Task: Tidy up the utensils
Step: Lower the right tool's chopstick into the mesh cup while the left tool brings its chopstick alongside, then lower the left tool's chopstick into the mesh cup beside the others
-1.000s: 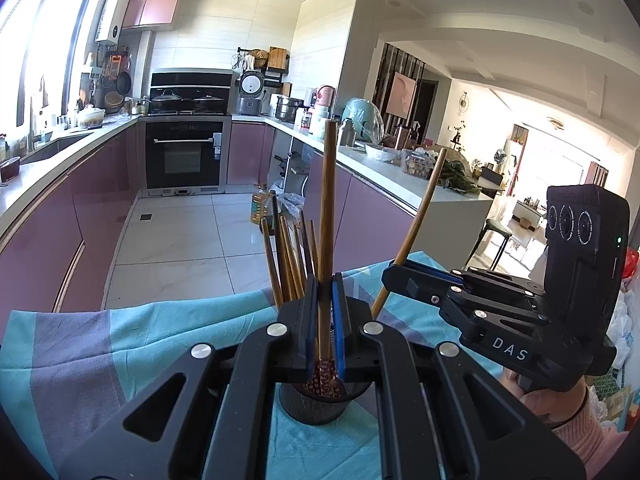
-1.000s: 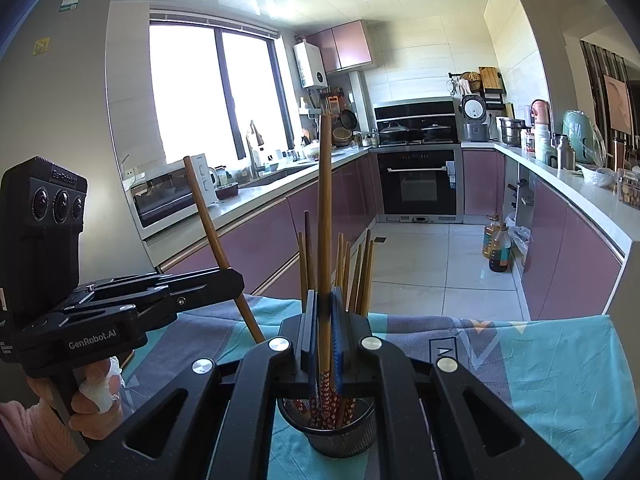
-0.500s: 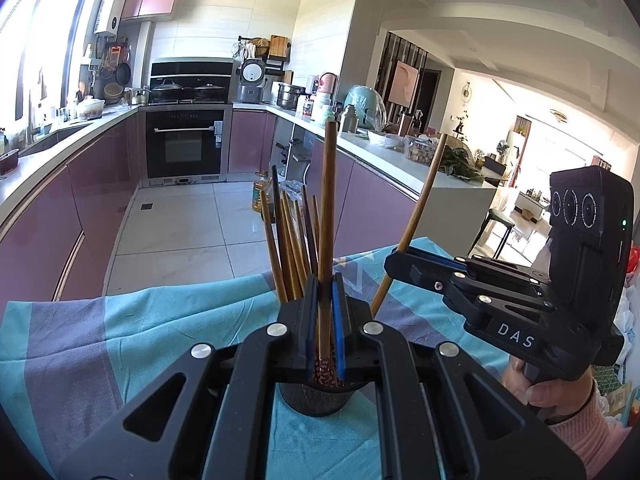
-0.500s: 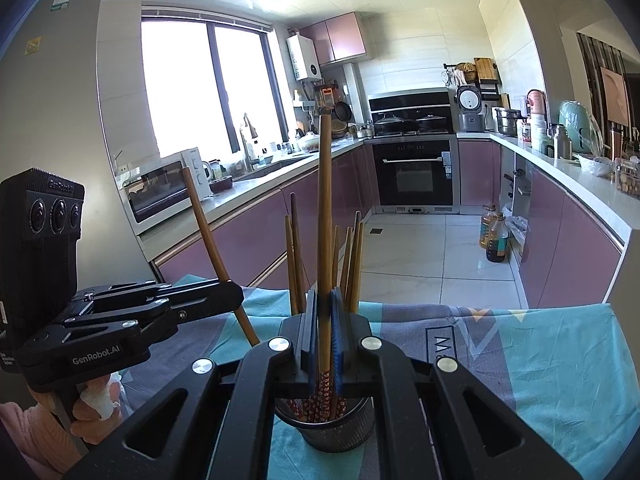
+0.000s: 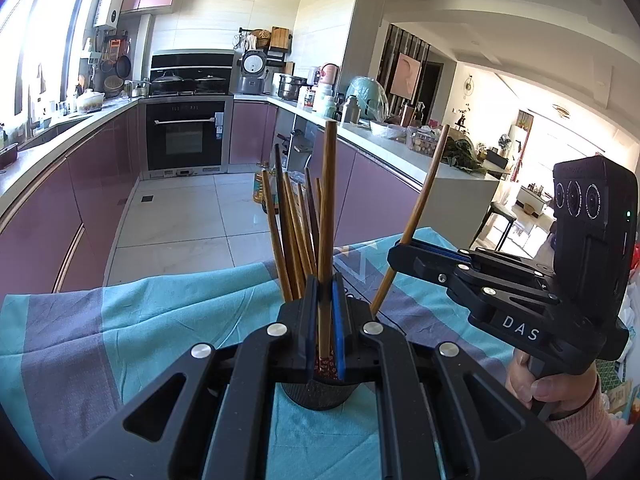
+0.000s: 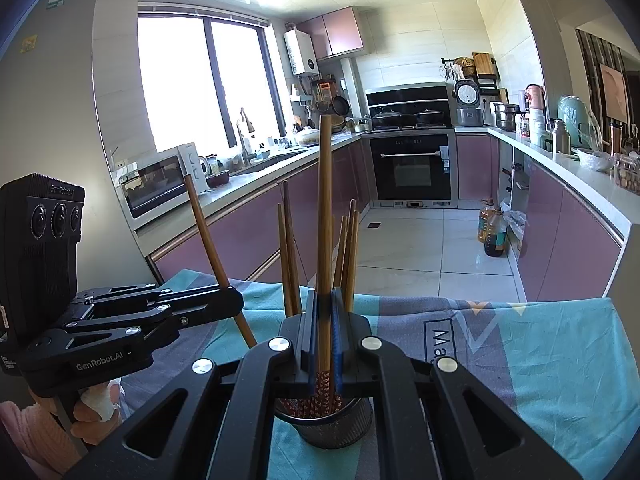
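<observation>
We hold one wooden chopstick in each tool — the left tool (image 5: pixel 325 320) is clamped on the left chopstick (image 5: pixel 328 216), the right tool (image 6: pixel 325 332) on the right chopstick (image 6: pixel 324 216), both above the mesh holder (image 6: pixel 340 426) of chopsticks on the cloth-covered worktop (image 6: pixel 540 352).

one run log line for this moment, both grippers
left gripper: shut on chopstick | right gripper: shut on second chopstick | both over mesh holder | holder on teal cloth
</observation>
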Available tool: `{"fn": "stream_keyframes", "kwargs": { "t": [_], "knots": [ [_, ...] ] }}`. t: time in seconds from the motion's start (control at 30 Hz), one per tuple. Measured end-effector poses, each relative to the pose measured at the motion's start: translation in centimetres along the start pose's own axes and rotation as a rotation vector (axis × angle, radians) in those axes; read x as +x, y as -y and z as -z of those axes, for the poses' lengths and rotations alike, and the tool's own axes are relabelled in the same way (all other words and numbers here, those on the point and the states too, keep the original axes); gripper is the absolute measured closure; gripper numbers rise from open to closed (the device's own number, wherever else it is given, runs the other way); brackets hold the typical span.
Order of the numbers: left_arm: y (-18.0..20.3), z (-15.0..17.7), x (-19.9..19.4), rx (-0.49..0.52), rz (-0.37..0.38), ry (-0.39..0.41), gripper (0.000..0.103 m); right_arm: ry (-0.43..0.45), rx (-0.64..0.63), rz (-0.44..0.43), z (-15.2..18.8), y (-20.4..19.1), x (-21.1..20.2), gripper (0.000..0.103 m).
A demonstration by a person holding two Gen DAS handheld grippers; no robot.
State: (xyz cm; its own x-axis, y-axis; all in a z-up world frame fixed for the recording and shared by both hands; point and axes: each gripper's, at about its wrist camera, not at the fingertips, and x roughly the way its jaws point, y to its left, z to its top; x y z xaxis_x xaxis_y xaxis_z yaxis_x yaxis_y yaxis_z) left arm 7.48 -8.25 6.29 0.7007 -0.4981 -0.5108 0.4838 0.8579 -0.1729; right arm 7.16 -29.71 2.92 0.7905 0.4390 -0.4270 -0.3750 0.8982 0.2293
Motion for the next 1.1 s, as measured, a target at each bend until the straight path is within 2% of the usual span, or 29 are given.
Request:
{"fn": "stream_keyframes", "kwargs": {
  "t": [0.63,1.1],
  "knots": [
    [0.3,-0.1,2.4,0.008,0.002,-0.053,0.095,-0.044,-0.004,-0.004,0.7,0.2,1.0,0.098],
    [0.1,0.0,3.4,0.010,-0.004,-0.062,0.095,-0.071,-0.007,-0.007,1.0,-0.2,2.0,0.098]
  ]
}}
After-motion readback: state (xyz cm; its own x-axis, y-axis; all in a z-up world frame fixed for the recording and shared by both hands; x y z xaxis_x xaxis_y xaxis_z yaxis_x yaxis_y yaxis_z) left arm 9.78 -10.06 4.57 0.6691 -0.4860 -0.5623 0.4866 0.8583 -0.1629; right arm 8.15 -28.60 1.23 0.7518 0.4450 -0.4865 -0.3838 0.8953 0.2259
